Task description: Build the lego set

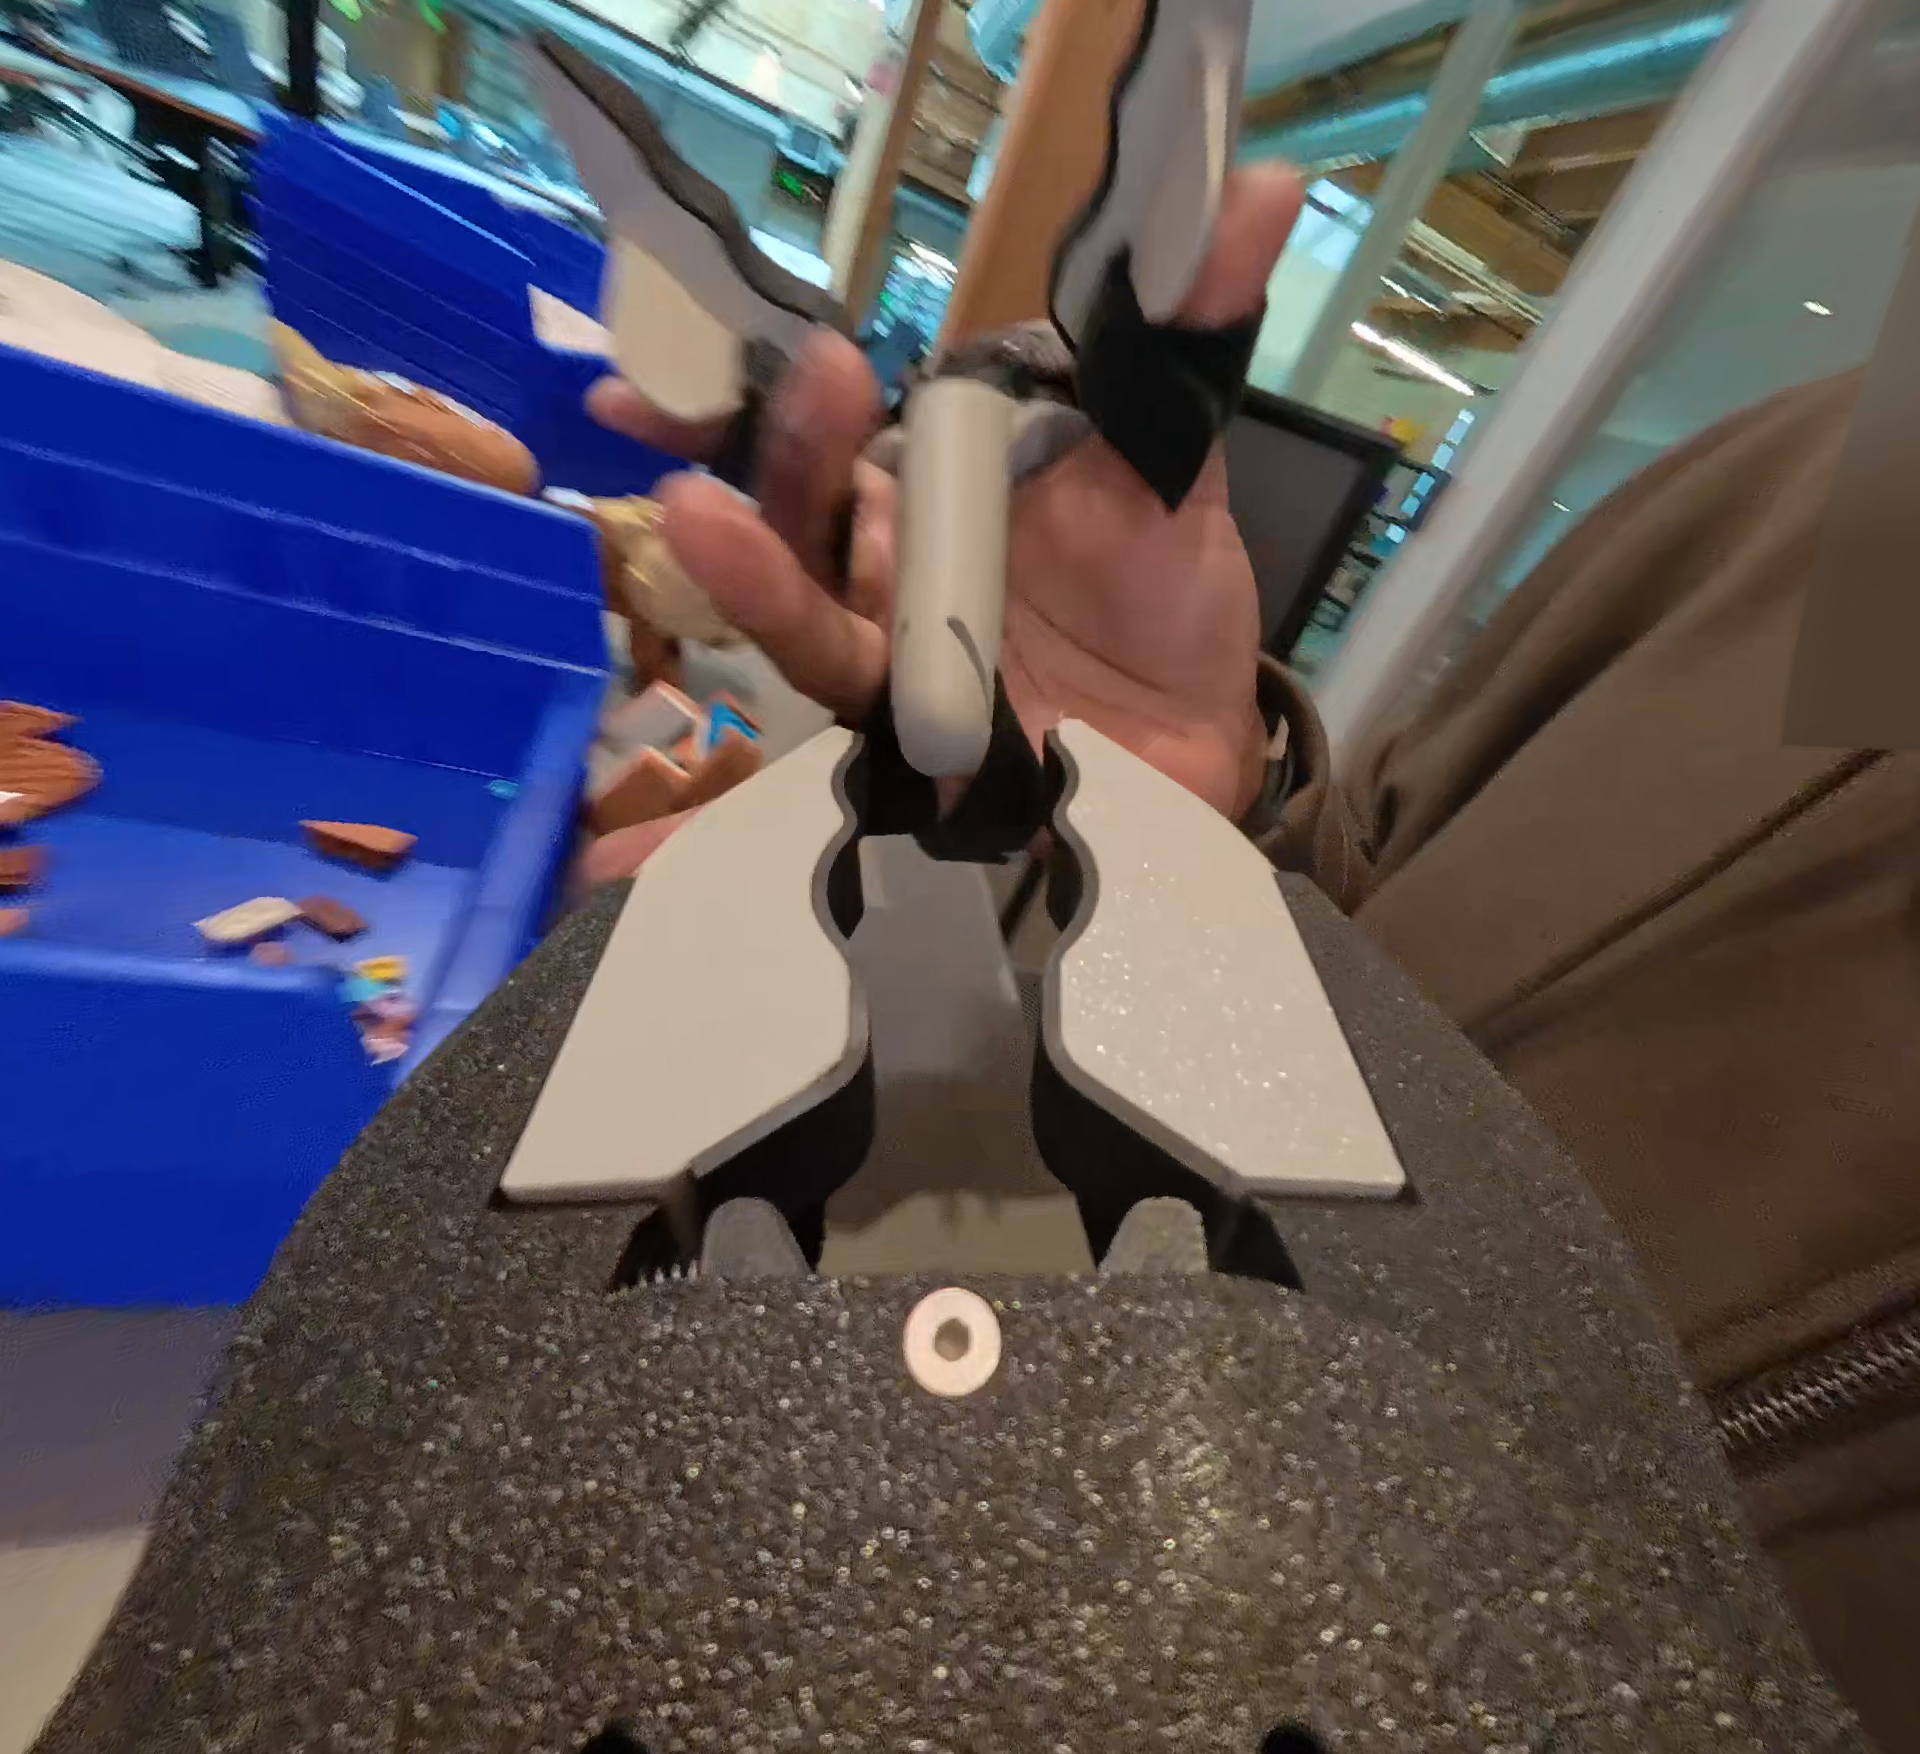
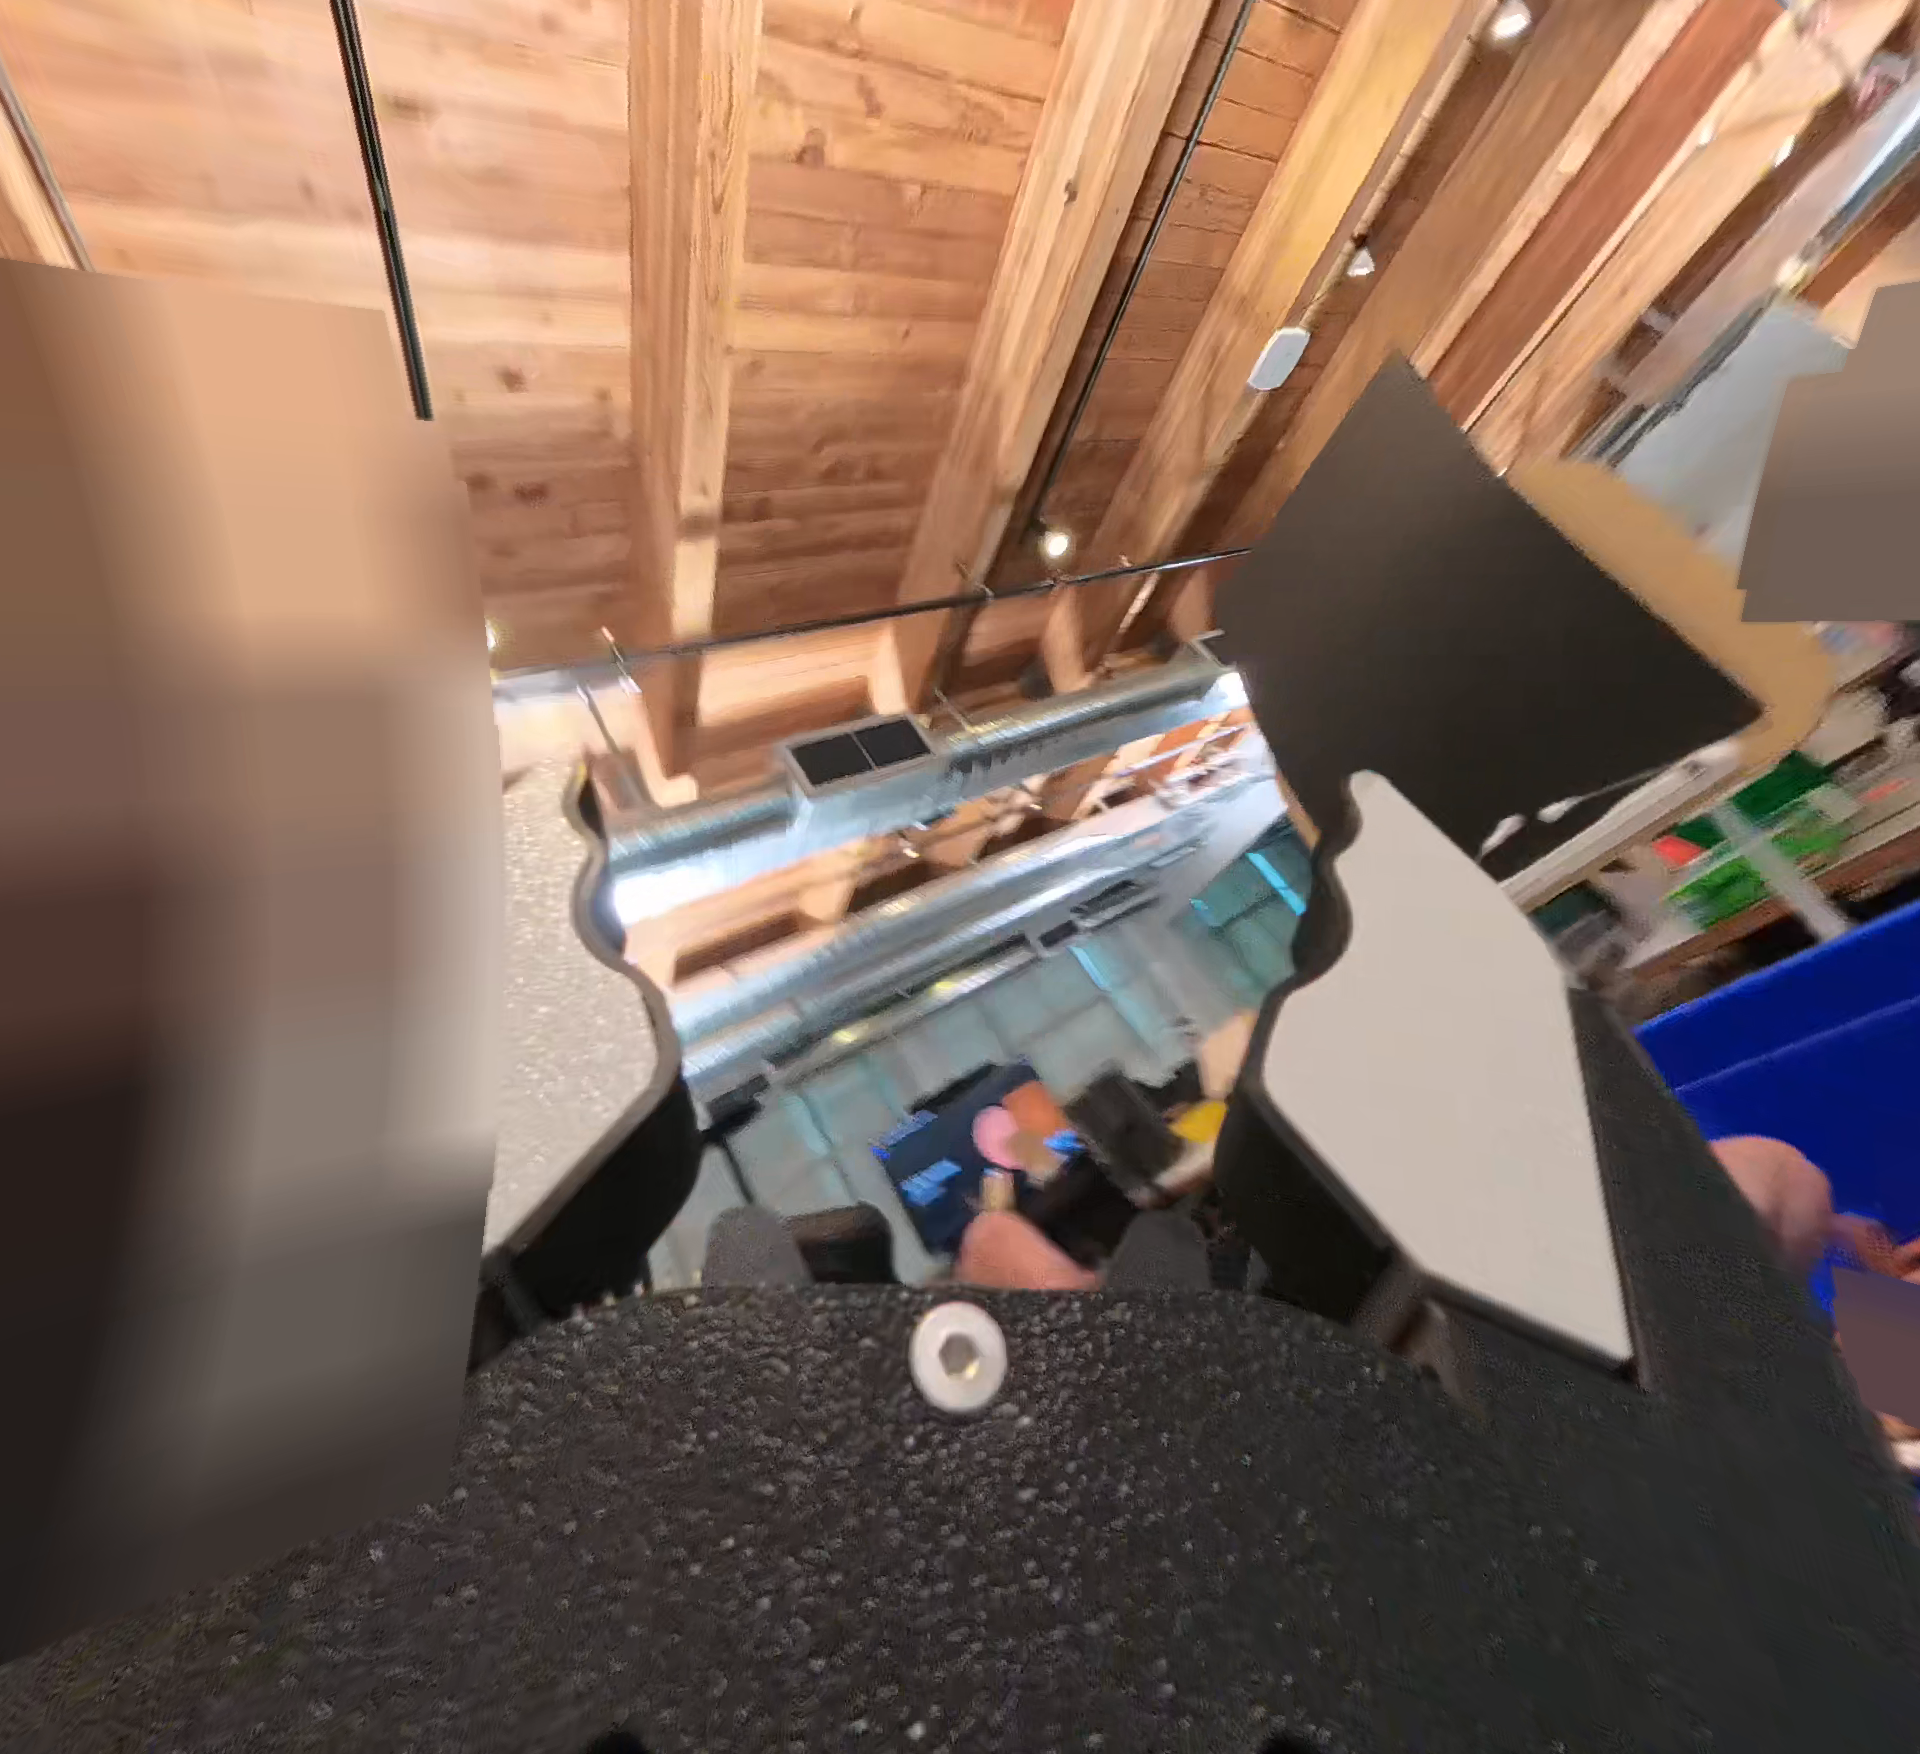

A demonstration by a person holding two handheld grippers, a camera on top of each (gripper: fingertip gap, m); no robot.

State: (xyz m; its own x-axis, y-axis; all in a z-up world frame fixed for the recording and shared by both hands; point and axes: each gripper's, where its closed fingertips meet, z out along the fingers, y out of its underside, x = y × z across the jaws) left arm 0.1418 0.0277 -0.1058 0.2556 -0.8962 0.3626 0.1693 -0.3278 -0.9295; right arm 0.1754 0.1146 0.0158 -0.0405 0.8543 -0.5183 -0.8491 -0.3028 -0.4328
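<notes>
Right now, on your left sits the blue bin, with loose brown, white and coloured lego pieces scattered on its floor (more lie just past its right wall). Your left tongs stand partly open, gripping nothing; a grey finger piece of the other tool reaches down to the gap between their tips. Beyond them your right hand holds the right tongs, tilted up toward the wooden ceiling with their jaws spread wide and empty.
</notes>
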